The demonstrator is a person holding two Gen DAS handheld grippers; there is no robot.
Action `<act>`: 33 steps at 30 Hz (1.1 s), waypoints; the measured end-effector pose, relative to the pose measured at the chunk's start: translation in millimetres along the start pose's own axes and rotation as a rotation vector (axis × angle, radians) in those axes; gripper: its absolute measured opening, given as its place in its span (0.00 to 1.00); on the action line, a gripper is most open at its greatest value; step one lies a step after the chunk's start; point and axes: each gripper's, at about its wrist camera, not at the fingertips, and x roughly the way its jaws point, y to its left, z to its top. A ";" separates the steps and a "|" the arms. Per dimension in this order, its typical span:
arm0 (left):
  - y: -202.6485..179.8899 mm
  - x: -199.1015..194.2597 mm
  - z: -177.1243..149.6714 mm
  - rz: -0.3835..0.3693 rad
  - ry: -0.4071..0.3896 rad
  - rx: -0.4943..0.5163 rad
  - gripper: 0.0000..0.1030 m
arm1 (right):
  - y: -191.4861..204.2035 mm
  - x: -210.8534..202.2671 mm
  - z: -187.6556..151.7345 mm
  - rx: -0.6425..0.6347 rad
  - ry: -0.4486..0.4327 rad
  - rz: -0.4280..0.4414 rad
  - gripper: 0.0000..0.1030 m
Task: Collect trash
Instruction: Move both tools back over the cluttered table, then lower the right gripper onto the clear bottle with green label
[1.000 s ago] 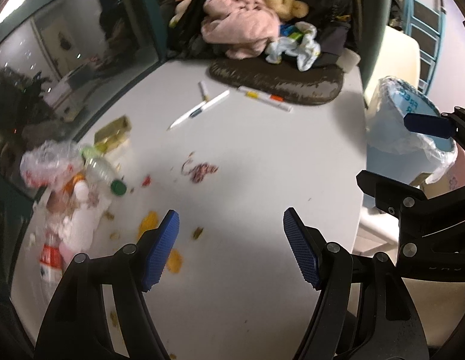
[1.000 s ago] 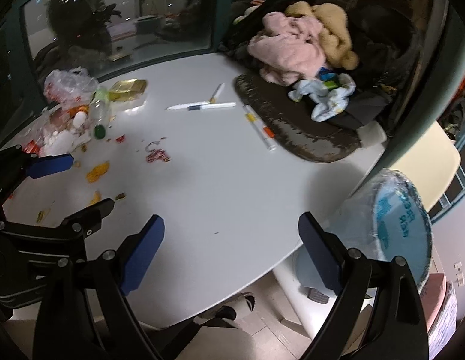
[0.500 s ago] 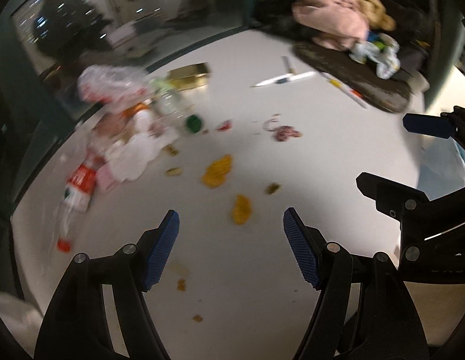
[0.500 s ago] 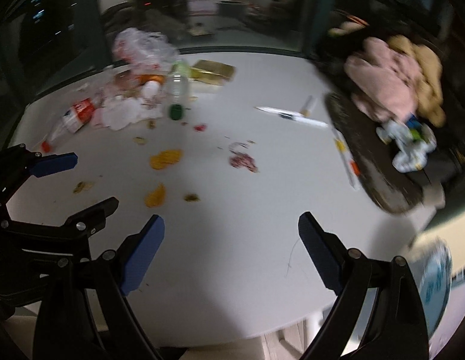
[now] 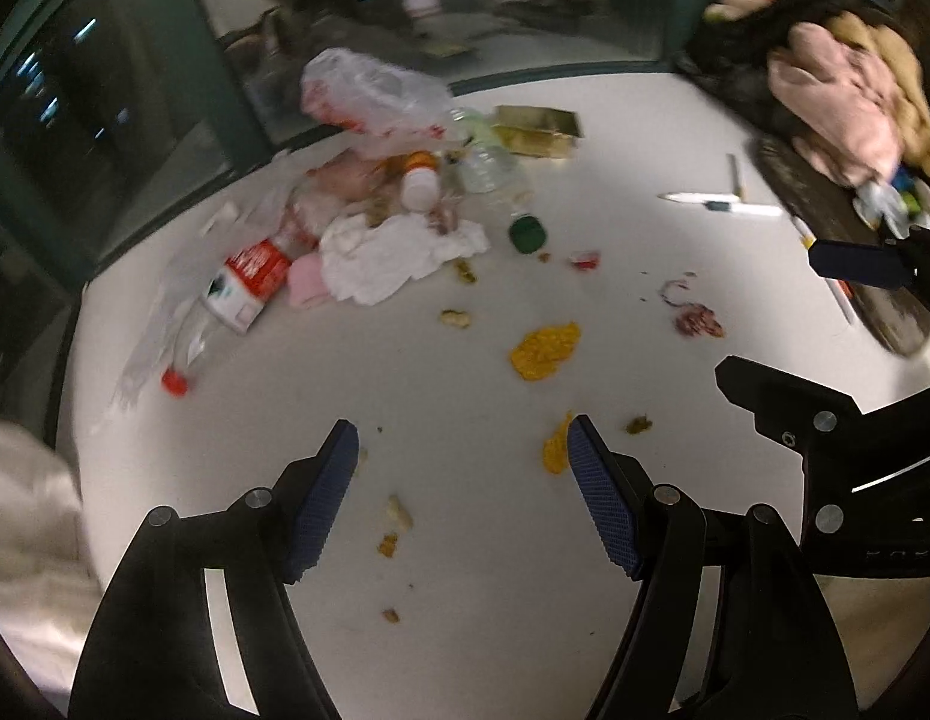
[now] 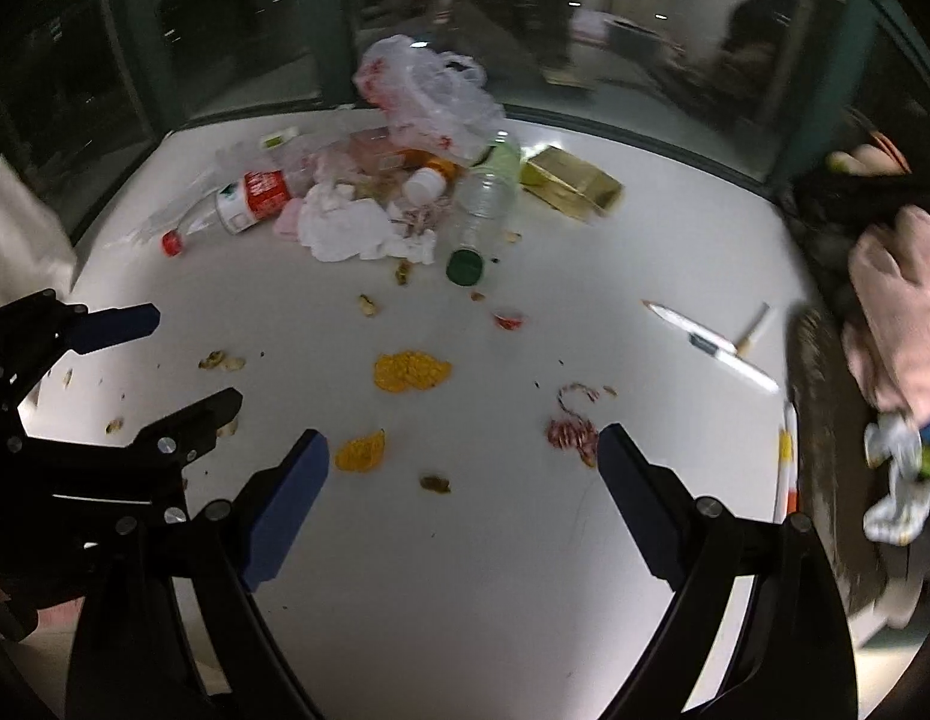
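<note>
We hold both grippers above the white desk, pointed steeply down, with nothing between the jaws of either. The left gripper has its jaws spread and empty; the right gripper likewise has its jaws spread wide and empty. The trash pile lies ahead of both grippers, toward the far edge of the desk by the window: a clear plastic bag, a crumpled white tissue, a red-labelled bottle and a clear bottle with a green cap. The red-labelled bottle lies on its side, its long axis running diagonally, red cap nearest us. We judge the left gripper nearer to it, the right nearer to the green cap. Orange scraps lie well short of the pile, close ahead of both grippers.
</note>
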 end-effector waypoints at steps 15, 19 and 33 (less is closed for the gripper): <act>0.8 12.0 13.5 0.138 0.049 -0.143 0.67 | -22.4 32.4 15.8 -0.015 0.030 0.141 0.85; 10.8 18.8 16.5 0.130 0.055 -0.139 0.67 | -17.5 37.8 21.4 -0.011 0.029 0.140 0.85; 64.4 56.7 55.5 0.082 0.043 -0.099 0.69 | 7.9 70.2 68.2 0.054 0.042 0.083 0.85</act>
